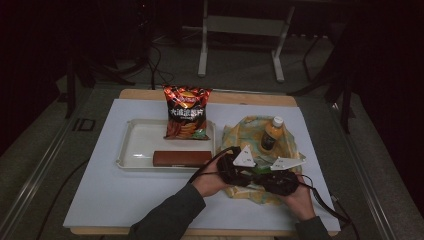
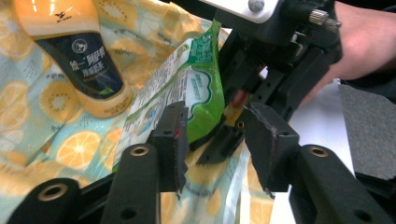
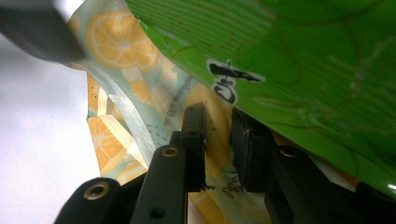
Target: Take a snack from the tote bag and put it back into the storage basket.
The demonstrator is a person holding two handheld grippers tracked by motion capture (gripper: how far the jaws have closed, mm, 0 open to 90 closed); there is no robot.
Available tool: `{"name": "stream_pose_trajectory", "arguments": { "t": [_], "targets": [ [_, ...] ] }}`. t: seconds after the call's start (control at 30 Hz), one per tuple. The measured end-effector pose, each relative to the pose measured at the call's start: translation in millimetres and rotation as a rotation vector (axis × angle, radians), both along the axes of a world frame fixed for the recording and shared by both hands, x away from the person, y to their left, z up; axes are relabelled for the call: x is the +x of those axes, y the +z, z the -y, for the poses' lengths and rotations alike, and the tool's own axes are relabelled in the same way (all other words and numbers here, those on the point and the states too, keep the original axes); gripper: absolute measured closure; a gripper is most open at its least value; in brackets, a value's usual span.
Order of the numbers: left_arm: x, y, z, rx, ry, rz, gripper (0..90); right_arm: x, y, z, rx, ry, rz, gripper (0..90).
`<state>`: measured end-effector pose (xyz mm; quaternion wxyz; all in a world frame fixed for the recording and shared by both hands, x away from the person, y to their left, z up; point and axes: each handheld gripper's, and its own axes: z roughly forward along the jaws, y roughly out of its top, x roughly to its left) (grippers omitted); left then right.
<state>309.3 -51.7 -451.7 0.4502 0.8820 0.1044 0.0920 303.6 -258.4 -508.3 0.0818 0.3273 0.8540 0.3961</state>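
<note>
Nearest the high camera, two sleeved forearms come in over the near edge of the bench [image 1: 115,200], each hand holding a set of tongs over the lemon-print bag [image 1: 285,137]. That bag lies just right of the white tray [image 1: 135,145] and serves as the landmark here.

The left tongs [image 2: 212,142] hover over the near middle of the bag with the jaws released, a clear gap between them. The lower edge of the green snack pouch [image 2: 203,93] sits by the left jaw's pad; whether they touch cannot be told.

The right tongs [image 3: 217,140] are at the bag's near right side. Their jaws stand a little apart with the bag's printed film between them; whether they pinch it cannot be told. In the right gripper view the green pouch rises just above and to the right of those jaws.

An orange drink bottle [image 1: 271,134] lies on the far part of the bag. Left of the bag, the tray holds a red chip packet [image 1: 186,112] at its far edge and a brown bar [image 1: 181,158] along its near edge.
</note>
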Motion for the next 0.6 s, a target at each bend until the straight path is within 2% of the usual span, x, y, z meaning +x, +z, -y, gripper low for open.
{"name": "stream_pose_trajectory", "arguments": {
  "t": [0.1, 0.13, 0.17, 0.27, 0.37, 0.5, 0.6],
  "targets": [
    [0.6, -0.4, 5.5, 0.000, 0.019, 0.026, 66.0, 0.1, 0.0, 0.2, 0.000, 0.002, 0.001, 75.2],
    [1.2, 0.3, 7.2, 0.003, 0.024, 0.030, 71.2, 0.2, -0.1, 0.2, -0.001, 0.002, 0.000, 75.2],
    [1.7, 1.0, 8.5, 0.004, 0.026, 0.032, 71.2, 0.3, -0.1, 0.1, -0.001, 0.002, 0.000, 75.2],
    [2.0, 2.5, 10.4, 0.008, 0.027, 0.042, 80.0, 0.3, 1.1, 1.4, 0.000, 0.001, 0.000, 73.5],
    [2.4, 3.7, 10.0, 0.017, 0.035, 0.050, 81.5, 0.7, 2.6, 2.9, 0.006, -0.001, 0.003, 72.7],
    [6.9, 6.2, 5.0, 0.008, 0.064, 0.046, 82.4, 0.3, 5.2, 5.5, 0.016, -0.004, 0.010, 69.4],
    [11.5, 8.4, -0.4, 0.004, 0.088, 0.051, 82.4, 1.3, 7.3, 8.6, 0.015, -0.017, 0.019, 64.4]
  ]
}}
